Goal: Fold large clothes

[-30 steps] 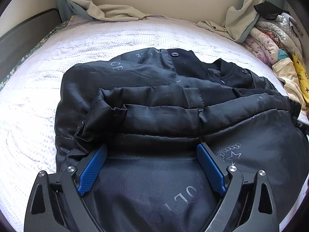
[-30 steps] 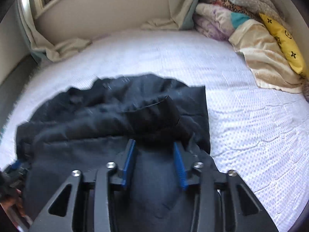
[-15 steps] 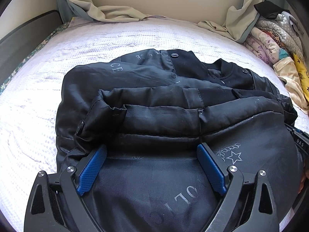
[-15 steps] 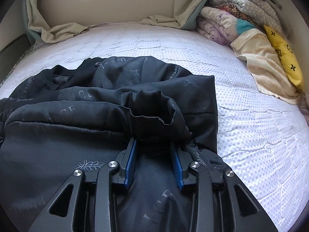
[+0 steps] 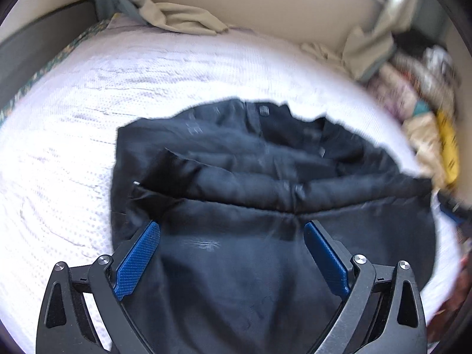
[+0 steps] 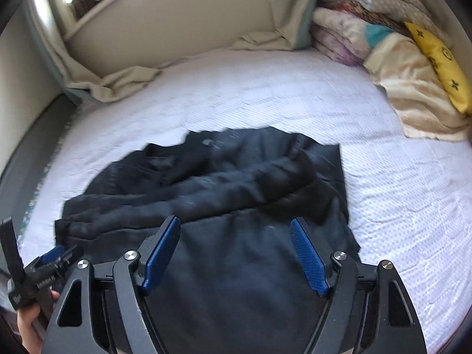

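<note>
Currently the white bedspread (image 6: 295, 94) is taken as landmark: the black jacket (image 6: 224, 183) is laid part-folded on its near half; slippery layers may slide apart if snagged. Left gripper (image 5: 231, 253) is spread wide, unloaded; right gripper (image 6: 236, 253) is opening, nothing pinched between its pads

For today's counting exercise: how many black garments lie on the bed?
1. A black jacket lies on the white bed, before both grippers; the right one's jaws are opening. Blur and the bedding pile at the bed's far right could hide others.
</note>
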A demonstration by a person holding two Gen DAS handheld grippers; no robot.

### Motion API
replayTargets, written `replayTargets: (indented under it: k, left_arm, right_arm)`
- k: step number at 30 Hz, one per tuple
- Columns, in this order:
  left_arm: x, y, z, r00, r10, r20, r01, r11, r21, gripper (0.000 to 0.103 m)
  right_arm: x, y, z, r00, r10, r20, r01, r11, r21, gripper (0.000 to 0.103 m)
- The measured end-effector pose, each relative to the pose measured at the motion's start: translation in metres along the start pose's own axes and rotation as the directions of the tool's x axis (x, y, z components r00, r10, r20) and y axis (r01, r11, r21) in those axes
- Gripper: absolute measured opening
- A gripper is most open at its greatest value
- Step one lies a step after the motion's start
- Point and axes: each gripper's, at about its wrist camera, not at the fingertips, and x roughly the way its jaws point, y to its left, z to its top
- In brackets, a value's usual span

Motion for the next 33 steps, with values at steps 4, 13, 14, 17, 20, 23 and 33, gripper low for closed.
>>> replayTargets:
  k: [4, 13, 14, 17, 20, 23, 33]
  left_arm:
    - [-0.021, 0.033, 0.005, 0.999, -0.041, 0.034, 0.044, 0.994, -0.101, 0.100]
    - [-0.008, 0.102, -0.002, 0.970, -0.240, -0.041, 0.208, 0.905, -0.371, 0.100]
    - [-0.004, 0.106, -0.003, 0.961, -0.271, -0.049, 0.231, 0.891, -0.392, 0.100]
    - [0.010, 0.120, -0.016, 0.921, -0.384, -0.064, 0.306, 0.814, -0.493, 0.100]
    - [0.023, 0.133, -0.031, 0.896, -0.437, -0.078, 0.315, 0.750, -0.582, 0.100]
    - [0.035, 0.139, -0.045, 0.874, -0.474, -0.105, 0.315, 0.719, -0.620, 0.101]
    - [0.055, 0.147, -0.049, 0.828, -0.560, -0.038, 0.378, 0.607, -0.699, 0.102]
  right_arm:
    - [-0.002, 0.011, 0.001, 0.999, 0.044, -0.010, -0.044, 0.999, -0.017, 0.077]
    - [0.020, 0.004, -0.010, 0.986, 0.117, -0.121, -0.110, 0.992, 0.058, 0.077]
    - [0.019, 0.004, -0.011, 0.987, 0.114, -0.118, -0.108, 0.993, 0.052, 0.077]
    - [0.017, 0.003, -0.011, 0.987, 0.113, -0.115, -0.108, 0.993, 0.049, 0.077]
    - [0.017, 0.001, -0.012, 0.986, 0.115, -0.119, -0.109, 0.993, 0.054, 0.077]
    - [0.016, -0.001, -0.012, 0.986, 0.114, -0.120, -0.109, 0.993, 0.053, 0.077]
    - [0.013, -0.002, -0.016, 0.985, 0.119, -0.122, -0.114, 0.992, 0.051, 0.077]
